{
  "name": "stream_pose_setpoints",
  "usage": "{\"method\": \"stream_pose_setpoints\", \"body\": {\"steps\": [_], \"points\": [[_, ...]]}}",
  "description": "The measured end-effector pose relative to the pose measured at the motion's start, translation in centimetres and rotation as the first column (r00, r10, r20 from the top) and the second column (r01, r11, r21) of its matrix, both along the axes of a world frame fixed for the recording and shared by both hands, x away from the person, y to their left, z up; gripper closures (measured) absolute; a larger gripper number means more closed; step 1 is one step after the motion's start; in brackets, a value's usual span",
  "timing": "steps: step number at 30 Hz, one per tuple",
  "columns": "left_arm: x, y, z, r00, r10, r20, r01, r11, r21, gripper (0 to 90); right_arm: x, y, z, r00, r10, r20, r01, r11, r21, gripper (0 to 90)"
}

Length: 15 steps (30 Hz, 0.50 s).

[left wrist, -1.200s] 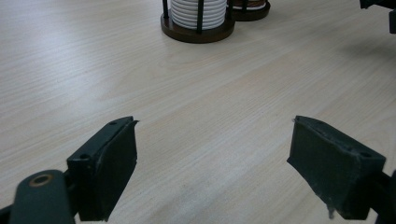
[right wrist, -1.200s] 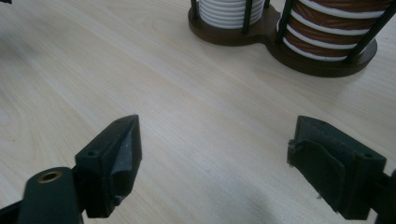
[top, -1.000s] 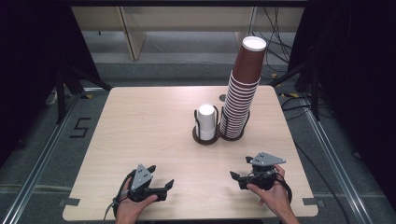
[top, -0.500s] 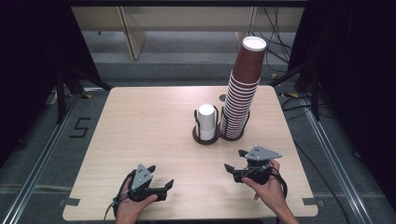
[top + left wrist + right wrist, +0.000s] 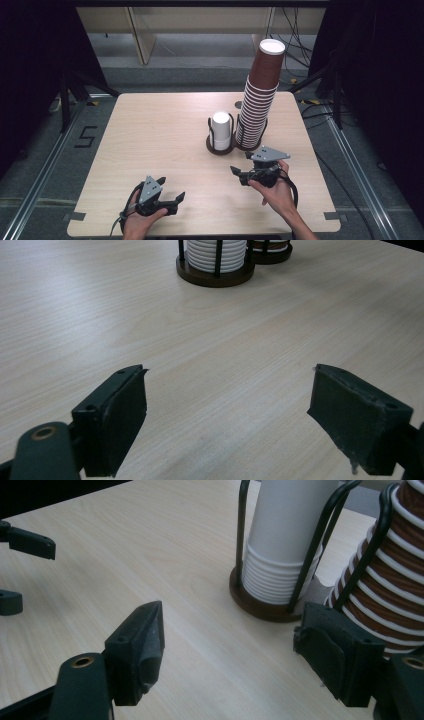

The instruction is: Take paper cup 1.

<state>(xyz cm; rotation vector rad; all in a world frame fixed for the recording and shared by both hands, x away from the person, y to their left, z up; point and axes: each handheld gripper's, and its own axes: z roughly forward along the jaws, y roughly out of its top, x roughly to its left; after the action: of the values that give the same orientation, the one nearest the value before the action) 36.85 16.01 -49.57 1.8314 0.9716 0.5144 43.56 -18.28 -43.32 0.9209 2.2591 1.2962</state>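
I read the step as reaching for a cup: on the tabletop, the tall brown cup stack and short white cup stack sit in wire holders. My right gripper, empty, has just been narrowing; probably better widened first. My left gripper rests released.

I'm seeing a pale, matt wood-grain table. The brown cups and white cups are looking like smooth paper, sitting in a thin black metal-wire holder on a dark wooden base
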Motion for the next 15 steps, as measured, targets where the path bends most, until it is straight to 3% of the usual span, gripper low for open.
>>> {"method": "stream_pose_setpoints", "body": {"steps": [12,15], "points": [[-0.1,-0.2,-0.1,1.0,-0.001,-0.005,0.001,1.0,0.006,14.9,1.4,1.8,1.0,0.9998,-0.015,-0.008,0.015,1.0,0.006,29.0],[0.0,0.0,0.0,1.0,0.0,-0.005,0.0,1.0,0.001,14.9,2.2,2.7,1.7,0.9998,-0.01,0.016,0.01,1.0,-0.008,30.2]]}}
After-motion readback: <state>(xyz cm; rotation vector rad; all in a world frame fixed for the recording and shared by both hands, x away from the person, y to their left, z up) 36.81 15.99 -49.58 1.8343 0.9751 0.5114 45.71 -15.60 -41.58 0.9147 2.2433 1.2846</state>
